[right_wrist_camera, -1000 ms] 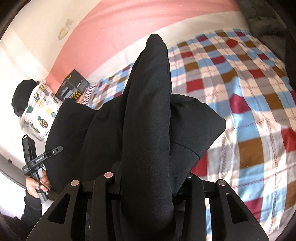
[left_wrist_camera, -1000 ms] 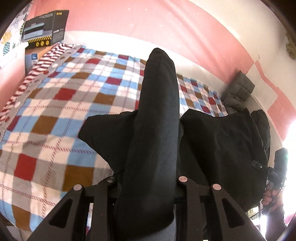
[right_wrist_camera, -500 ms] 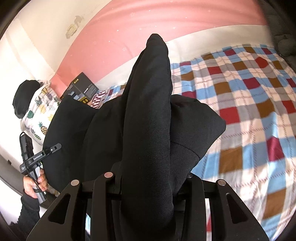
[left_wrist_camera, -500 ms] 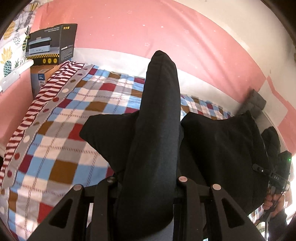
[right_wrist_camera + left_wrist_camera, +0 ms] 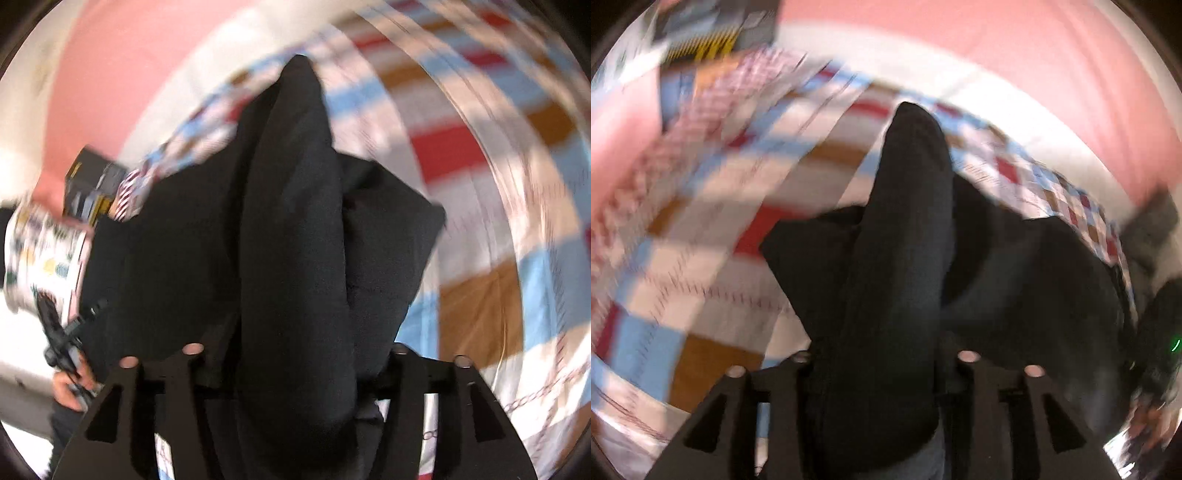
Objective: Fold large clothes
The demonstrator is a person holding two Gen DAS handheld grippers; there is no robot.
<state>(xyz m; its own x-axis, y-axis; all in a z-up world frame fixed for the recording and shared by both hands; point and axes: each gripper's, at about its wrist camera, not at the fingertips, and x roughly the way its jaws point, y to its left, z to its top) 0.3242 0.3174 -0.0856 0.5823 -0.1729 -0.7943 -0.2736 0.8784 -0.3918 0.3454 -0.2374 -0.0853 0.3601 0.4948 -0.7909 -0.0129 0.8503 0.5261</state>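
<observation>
Above the checked bedspread (image 5: 713,295), both tools are opening; the left tool (image 5: 882,369) is spreading around a black garment (image 5: 897,258). The right tool (image 5: 295,362) is spreading likewise; cloth is lying between both jaws.

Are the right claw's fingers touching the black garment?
Cannot tell. Right wrist view: the black garment sits bunched in the right claw as its jaws are opening, but dark cloth against dark fingers hides contact or gap.

No text can be read; both views are blurred by motion; the box (image 5: 713,33) at the far left of the bed carries yellow-and-black stripes and pale print too smeared to make out; the same box (image 5: 92,184) in the right wrist view shows only unreadable light marks.
</observation>
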